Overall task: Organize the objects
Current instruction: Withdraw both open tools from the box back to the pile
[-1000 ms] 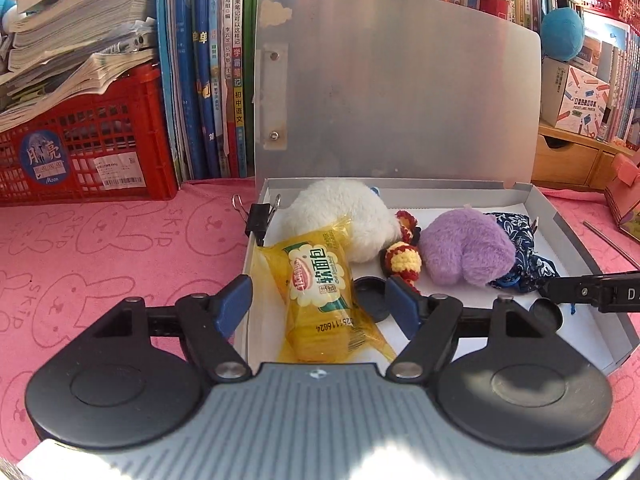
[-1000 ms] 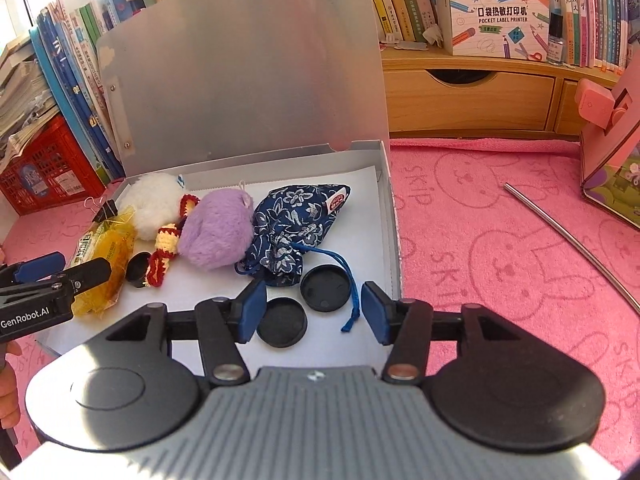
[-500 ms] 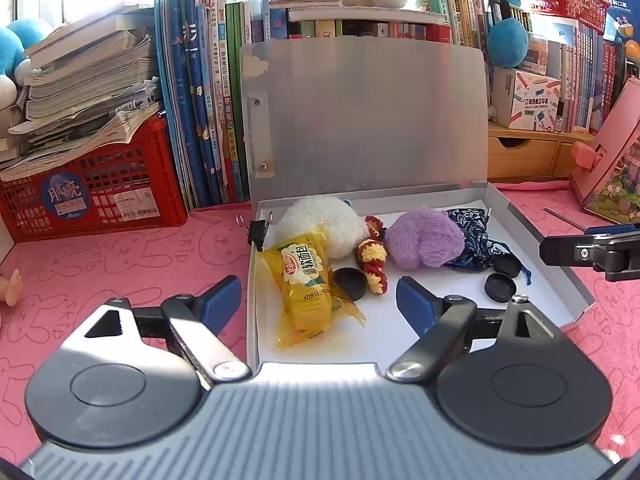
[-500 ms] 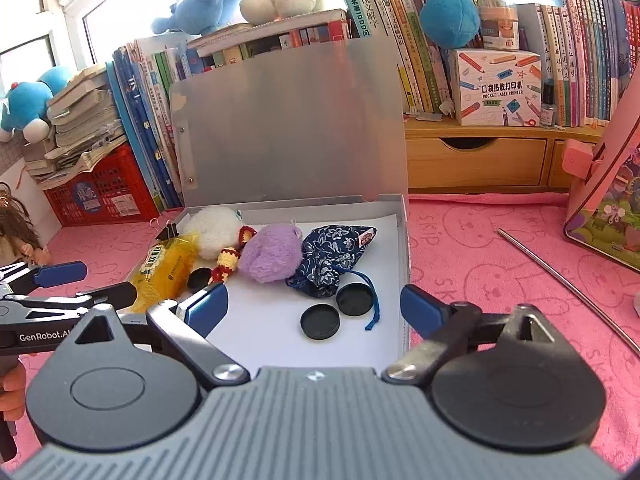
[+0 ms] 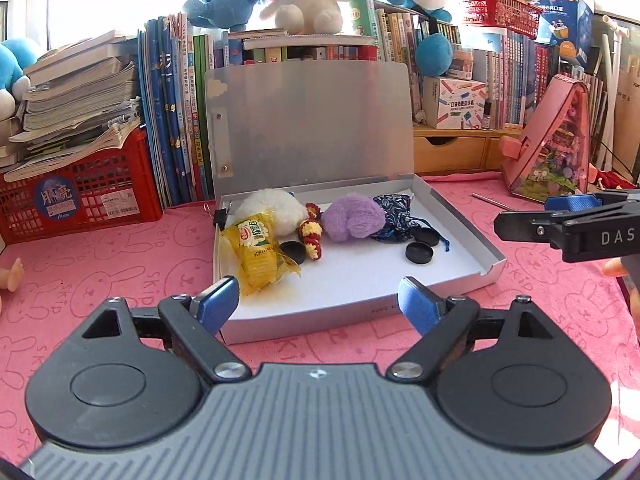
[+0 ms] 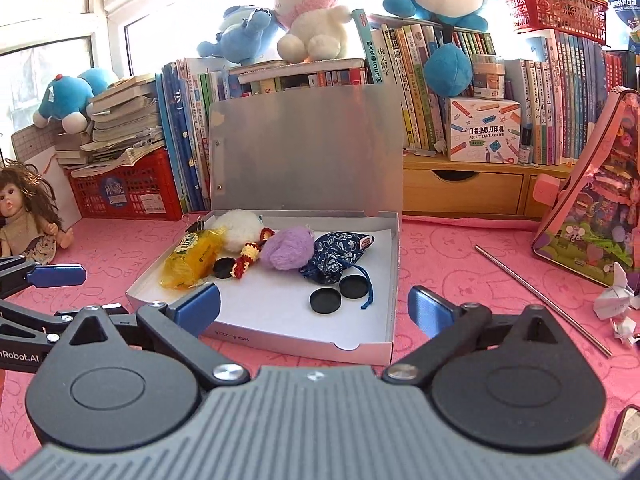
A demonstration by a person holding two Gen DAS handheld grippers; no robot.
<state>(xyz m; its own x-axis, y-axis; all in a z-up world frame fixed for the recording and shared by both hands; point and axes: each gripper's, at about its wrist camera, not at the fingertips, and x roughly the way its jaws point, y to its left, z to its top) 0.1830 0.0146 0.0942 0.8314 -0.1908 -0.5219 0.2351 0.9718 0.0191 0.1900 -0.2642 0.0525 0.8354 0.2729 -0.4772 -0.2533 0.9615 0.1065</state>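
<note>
Left gripper (image 5: 318,298) sits nearest the lens in its own view, jaws spread wide and opening, nothing between the blue pads; it hangs over the pink tablecloth (image 5: 120,264) just short of the near wall of the shallow grey box (image 5: 460,280). Right gripper (image 6: 314,306) likewise: jaws wide apart and opening, empty, poised just before the box's near edge. Each gripper shows at the side of the other's view, both clear of the box. Inside the box, on its white floor, nearest the grippers: two black round caps (image 6: 326,300) lying side by side, touching or nearly so, beside the blue cord of a blue floral pouch (image 6: 338,254). A third black cap (image 5: 293,250) lies further left, between a yellow snack packet (image 5: 258,252) and a red-and-yellow crocheted piece (image 5: 310,232). Behind these, along the back wall, a white fluffy toy (image 5: 272,210) and a purple fluffy toy (image 5: 352,216), the purple one touching the pouch. A black binder clip (image 5: 219,216) is clipped at the box's back left corner. The box lid (image 5: 312,124) stands upright against a row of books (image 5: 172,120). Off to the right on the cloth: a thin metal rod (image 6: 540,296). Far left: a red crate (image 5: 80,196) under stacked booklets. Plush toys (image 6: 308,8) sit on top of the books.
</note>
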